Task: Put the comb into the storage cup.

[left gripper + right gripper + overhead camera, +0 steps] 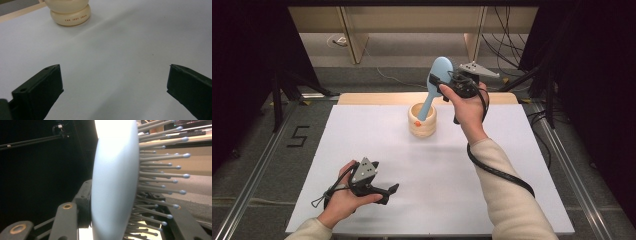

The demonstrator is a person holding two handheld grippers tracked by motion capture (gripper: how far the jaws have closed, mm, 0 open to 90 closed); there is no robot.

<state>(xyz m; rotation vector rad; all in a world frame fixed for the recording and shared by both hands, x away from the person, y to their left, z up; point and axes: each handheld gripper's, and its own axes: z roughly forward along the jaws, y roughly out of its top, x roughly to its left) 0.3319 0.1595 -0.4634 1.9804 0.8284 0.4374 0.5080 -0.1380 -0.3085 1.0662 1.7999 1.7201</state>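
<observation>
A light blue hairbrush (pixel 441 70) stands tilted, its handle down inside a cream ribbed cup (pixel 422 125) at the back middle of the white table (pixel 437 175). My right gripper (pixel 437 86) is shut on the brush's head, held up above the cup. In the right gripper view the brush (pixel 115 182) sits edge-on between the jaws, its bristles pointing right. My left gripper (pixel 392 192) rests low near the front left of the table, open and holding nothing. In the left gripper view its jaws (pixel 115 82) stand wide apart, with the cup (pixel 70 12) far ahead.
The cup carries a small orange mark (pixel 417 122). A wooden strip (pixel 362 98) borders the table's far edge. Metal rails (pixel 257 170) run along both sides, and cables (pixel 507 45) lie on the floor behind.
</observation>
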